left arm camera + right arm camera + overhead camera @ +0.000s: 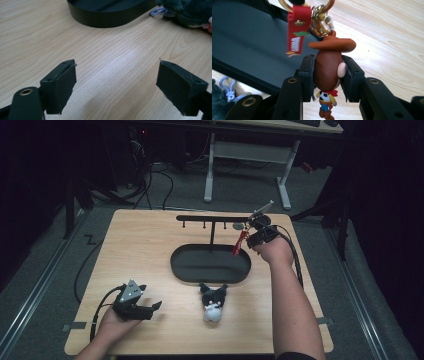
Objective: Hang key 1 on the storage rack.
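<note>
The cowboy keychain figure is pinched at its head by the right gripper, whose 2 jaws press on either side of it; its red strap tag and gold rings dangle above. In the high view the right gripper holds it just beside the right end of the black hook rack, above the far right rim of the oval tray that forms the rack's base.

The step in hand looks like hanging the keychain on a rack peg, or lifting it off one; which, I cannot tell. To do it well, keep the pinch firm on the head, let the rings hang free and steady, and guide the top ring squarely along the peg rather than dragging the strap.

The left gripper, jaws spread with nothing between them, rests on the table well left and in front of the rack. A plush toy lies just in front of the tray.
</note>
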`<state>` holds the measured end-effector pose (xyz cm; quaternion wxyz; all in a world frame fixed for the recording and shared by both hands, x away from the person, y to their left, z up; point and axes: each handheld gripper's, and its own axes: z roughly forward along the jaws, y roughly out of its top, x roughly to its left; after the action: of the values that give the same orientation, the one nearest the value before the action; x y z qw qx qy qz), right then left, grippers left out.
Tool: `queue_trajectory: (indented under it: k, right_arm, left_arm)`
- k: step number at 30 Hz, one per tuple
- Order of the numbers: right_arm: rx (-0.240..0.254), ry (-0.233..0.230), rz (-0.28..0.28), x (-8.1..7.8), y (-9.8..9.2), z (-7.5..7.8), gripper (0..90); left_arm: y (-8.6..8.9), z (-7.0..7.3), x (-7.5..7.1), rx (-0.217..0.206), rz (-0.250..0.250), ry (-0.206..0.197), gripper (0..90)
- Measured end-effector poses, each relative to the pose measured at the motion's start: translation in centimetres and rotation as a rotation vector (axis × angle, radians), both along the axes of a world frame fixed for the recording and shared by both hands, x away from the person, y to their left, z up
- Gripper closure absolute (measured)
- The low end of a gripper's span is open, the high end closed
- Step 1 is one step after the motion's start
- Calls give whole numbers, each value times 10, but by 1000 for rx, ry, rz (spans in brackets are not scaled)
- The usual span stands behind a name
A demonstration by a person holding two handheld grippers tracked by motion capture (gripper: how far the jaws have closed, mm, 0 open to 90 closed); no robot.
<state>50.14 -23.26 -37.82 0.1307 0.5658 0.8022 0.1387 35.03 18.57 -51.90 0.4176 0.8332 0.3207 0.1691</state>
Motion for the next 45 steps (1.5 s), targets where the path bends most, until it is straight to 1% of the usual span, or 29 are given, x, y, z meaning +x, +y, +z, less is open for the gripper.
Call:
queue_trajectory:
  k: [2, 3, 5, 6, 10, 12, 14, 15, 16, 18, 19, 21, 23, 24, 25, 27, 28, 29, 30, 32, 33, 34, 35, 36, 37, 39, 42, 43, 45]
  right_arm:
    - [8, -5, -6, 0, -1, -4, 612]
    - [16, -10, -6, 1, -1, -5, 571]
    - [17, 4, -17, 1, -2, -9, 483]
    - [34, -4, -24, -1, -3, -11, 463]
    - [46, -9, -23, -9, -5, -12, 437]
    - [58, -30, -15, -19, -8, -11, 425]
    - [93, -57, -9, -34, -11, -10, 413]
    - [98, -74, 3, -44, -13, -10, 404]
    - [73, -84, 18, -53, -13, -10, 375]
    - [30, -145, 61, -73, -16, -14, 367]
    - [56, -178, 65, -86, -20, -19, 370]
    - [105, -195, 58, -101, -25, -29, 361]
    - [132, -236, 65, -117, -29, -42, 358]
    - [161, -267, 62, -132, -33, -58, 356]
    - [161, -267, 62, -132, -33, -58, 356]
    - [184, -296, 50, -145, -38, -76, 348]
    - [211, -326, 29, -159, -43, -92, 346]
    - [211, -326, 29, -159, -43, -92, 346]
    - [215, -348, 25, -165, -45, -101, 344]
    - [257, -367, 1, -179, -49, -117, 334]
    - [263, -379, -5, -186, -50, -124, 327]
    - [253, -400, -1, -198, -51, -131, 316]
    - [253, -400, -1, -198, -51, -131, 316]
    - [244, -406, 15, -201, -51, -130, 322]
    - [229, -431, 42, -205, -50, -127, 346]
    - [228, -455, 52, -209, -50, -125, 360]
    - [250, -444, 54, -212, -52, -128, 370]
    - [255, -438, 57, -212, -53, -130, 372]
    - [264, -427, 53, -213, -53, -132, 375]
  left_arm:
    - [0, 0, 0, 0, -1, 1, 165]
    - [0, 0, 0, -1, 0, 1, 165]
    - [0, 0, 0, -5, 1, 2, 165]
    - [0, 0, 1, -6, 1, 0, 165]
    - [-1, 0, 1, -8, -4, -2, 167]
    - [-2, 1, 1, -11, -10, 1, 168]
    - [-5, 1, 0, -7, -20, 0, 171]
    - [-6, 2, 0, -8, -23, 2, 174]
    - [-7, 3, -1, -12, -29, 4, 179]
    - [-10, 6, -5, -31, -32, -15, 204]
    - [-10, 7, -6, -40, -33, -21, 217]
    - [-12, 8, -9, -52, -31, -22, 229]
    - [-14, 6, -10, -54, -18, -20, 247]
    - [-14, 5, -10, -54, -17, -15, 266]
    - [-15, 5, -10, -54, -14, -14, 266]
    - [-17, 4, -10, -53, -8, -13, 289]
    - [-18, 4, -10, -51, 0, -10, 319]
    - [-19, 4, -9, -48, 7, -3, 319]
    - [-20, 3, -9, -53, 11, 0, 327]
    - [-23, 2, -9, -60, 17, 6, 352]
    - [-25, 3, -9, -60, 22, 7, 367]
    - [-29, 3, -7, -62, 36, 8, 425]
    - [-33, 3, -6, -60, 49, 12, 425]
    - [-42, 4, -3, -52, 60, 19, 459]
    - [-48, 4, -2, -41, 66, 20, 515]
    - [-64, 2, -1, -37, 77, 25, 604]
    - [-91, -1, 0, 3, 75, 14, 775]
    - [-99, -1, 0, 17, 68, 13, 818]
    - [-116, -3, -1, 19, 50, 27, 874]
